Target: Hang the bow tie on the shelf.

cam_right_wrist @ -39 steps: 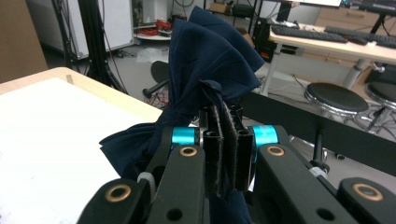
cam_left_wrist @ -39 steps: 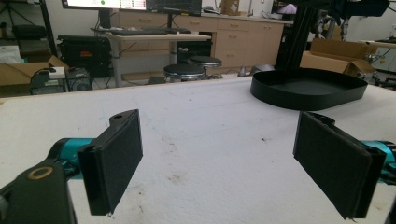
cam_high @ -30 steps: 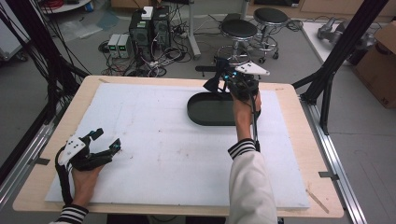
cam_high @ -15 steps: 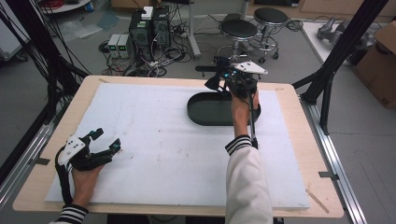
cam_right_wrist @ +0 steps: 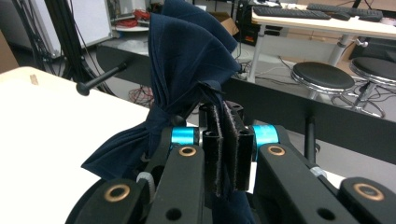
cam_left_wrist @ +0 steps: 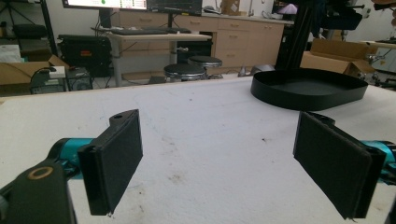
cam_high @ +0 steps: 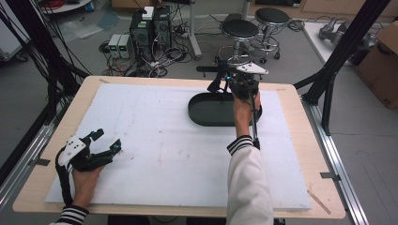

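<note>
Nothing has shifted since the earlier frame: dark blue cloth (cam_right_wrist: 187,60) stays pinched in the right tool (cam_high: 237,84), upper centre of frame, above the black tray (cam_high: 206,110). Lower left, the left tool (cam_high: 101,147) rests wide on the bench (cam_high: 164,154).

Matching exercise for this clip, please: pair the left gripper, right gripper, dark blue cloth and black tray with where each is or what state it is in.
1. left gripper
2. right gripper
3. dark blue cloth
4. black tray

a. sits at the far side of the white mat
b. jaws wide apart, nothing between them
c. pinched, bunched above the jaws
d. jaws closed together

Pairs: 1-b, 2-d, 3-c, 4-a
</note>
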A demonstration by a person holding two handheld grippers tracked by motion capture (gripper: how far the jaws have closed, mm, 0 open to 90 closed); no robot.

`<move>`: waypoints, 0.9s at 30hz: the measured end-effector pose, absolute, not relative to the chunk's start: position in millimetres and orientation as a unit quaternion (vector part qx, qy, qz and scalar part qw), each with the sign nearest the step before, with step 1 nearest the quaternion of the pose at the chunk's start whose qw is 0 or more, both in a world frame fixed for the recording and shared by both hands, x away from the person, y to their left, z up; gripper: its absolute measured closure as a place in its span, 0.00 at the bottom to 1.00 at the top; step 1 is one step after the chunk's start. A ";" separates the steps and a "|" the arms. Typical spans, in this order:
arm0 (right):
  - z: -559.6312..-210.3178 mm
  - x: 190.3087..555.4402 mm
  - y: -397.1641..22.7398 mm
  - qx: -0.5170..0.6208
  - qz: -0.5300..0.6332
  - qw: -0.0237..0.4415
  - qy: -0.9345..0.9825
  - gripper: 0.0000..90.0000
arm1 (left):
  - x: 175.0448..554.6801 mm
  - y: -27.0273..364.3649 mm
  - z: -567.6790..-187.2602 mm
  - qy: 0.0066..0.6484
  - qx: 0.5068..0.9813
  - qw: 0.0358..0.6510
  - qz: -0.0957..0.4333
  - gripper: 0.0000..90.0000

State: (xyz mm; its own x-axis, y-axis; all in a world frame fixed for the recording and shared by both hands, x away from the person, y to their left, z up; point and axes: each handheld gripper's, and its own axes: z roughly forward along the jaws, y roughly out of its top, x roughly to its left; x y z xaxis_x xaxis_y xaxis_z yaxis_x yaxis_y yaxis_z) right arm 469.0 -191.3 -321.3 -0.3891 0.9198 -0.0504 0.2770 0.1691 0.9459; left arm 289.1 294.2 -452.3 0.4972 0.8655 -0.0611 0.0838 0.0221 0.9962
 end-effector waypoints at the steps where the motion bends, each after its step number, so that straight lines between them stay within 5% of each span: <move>1: -321.7 469.3 -191.4 0.436 0.471 0.339 0.688 0.96 | 289.1 294.1 -452.3 0.383 0.620 0.604 0.324 0.18; 21: -337.5 474.6 -186.2 0.457 0.432 0.320 0.708 0.95 | 289.0 294.0 -452.3 0.382 0.620 0.604 0.324 0.18; 27: -345.9 475.6 -184.9 0.461 0.420 0.319 0.713 0.86 | 289.1 294.0 -452.3 0.382 0.620 0.604 0.324 0.18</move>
